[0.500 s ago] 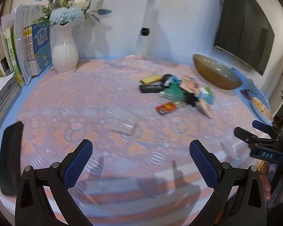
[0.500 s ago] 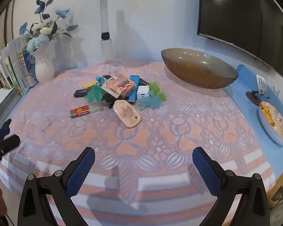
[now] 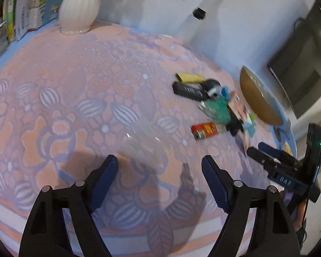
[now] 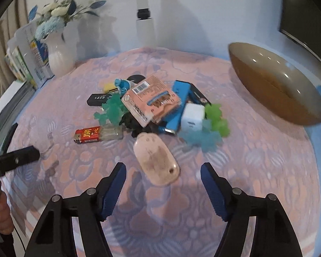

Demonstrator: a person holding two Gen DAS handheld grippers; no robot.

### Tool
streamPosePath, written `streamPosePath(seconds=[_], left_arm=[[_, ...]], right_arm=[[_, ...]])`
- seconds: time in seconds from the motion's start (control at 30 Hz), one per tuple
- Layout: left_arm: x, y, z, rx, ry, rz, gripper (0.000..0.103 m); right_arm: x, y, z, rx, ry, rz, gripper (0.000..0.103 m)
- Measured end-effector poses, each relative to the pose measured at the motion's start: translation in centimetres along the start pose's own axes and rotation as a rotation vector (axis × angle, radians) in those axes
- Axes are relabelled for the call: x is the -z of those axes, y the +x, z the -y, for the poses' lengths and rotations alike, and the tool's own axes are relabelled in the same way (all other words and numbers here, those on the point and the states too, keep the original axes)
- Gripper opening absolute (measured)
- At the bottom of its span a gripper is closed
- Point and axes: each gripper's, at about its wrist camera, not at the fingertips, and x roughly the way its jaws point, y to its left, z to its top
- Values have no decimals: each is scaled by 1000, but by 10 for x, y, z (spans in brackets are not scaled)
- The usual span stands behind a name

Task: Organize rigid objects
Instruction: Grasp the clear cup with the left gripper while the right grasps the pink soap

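Right wrist view: the right gripper [image 4: 162, 180] stands released, jaws apart and empty, angled down toward the pink oval tag [image 4: 155, 158], which lies flat on the tabletop [image 4: 256, 171] just ahead of the fingertips. Behind it sits the pile of rigid objects [image 4: 156, 109]: a pink carton resting on a blue bar, a white charger cube, green and blue soft-looking figures, and a red lighter [image 4: 98, 134] set slightly apart. The brown bowl [image 4: 276, 83], a probable destination, stands well apart to the right.

Risks, as judged:
- The tag is thin and flat; the fingers may scrape the patterned cloth and bunch it, or push the tag into the pile.
- The carton rests tilted on other items; disturbing its support could topple the stack.
- Both grippers work close together; a collision is possible.

Left wrist view: the left gripper [image 3: 159, 165] is likewise released and empty. Only here is the clear plastic item [image 3: 143, 143] distinguishable, just beyond the jaws and nearly invisible against the cloth. Its transparency invites a misjudged closure. This view is motion-blurred; the right wrist view resolves the pile far better.
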Motion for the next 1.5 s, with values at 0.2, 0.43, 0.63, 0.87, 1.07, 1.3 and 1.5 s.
streamPosePath(seconds=[0.2,0.43,0.63,0.87,1.07,1.3,1.5], left_arm=[[-19,8,0,-1,-6,34,78],[-31,18,-1,-50,15,43,68],[-33,25,1,-91,79,31,28],[-17,15,24,-32,320,32,25],[-6,7,37,-10,523,7,26],[6,-11,17,-53,476,47,79],[29,-34,-8,-76,352,57,79]], right_arm=[[-9,15,0,-16,-30,-15,54],[-3,19,-9,-31,-42,-4,46],[-6,18,-9,-33,-41,-1,40],[7,3,-14,-55,2,5,28],[22,-7,-13,-102,94,-18,23],[29,-10,-1,-214,166,-29,54],[31,-12,-1,-212,146,-25,55]])
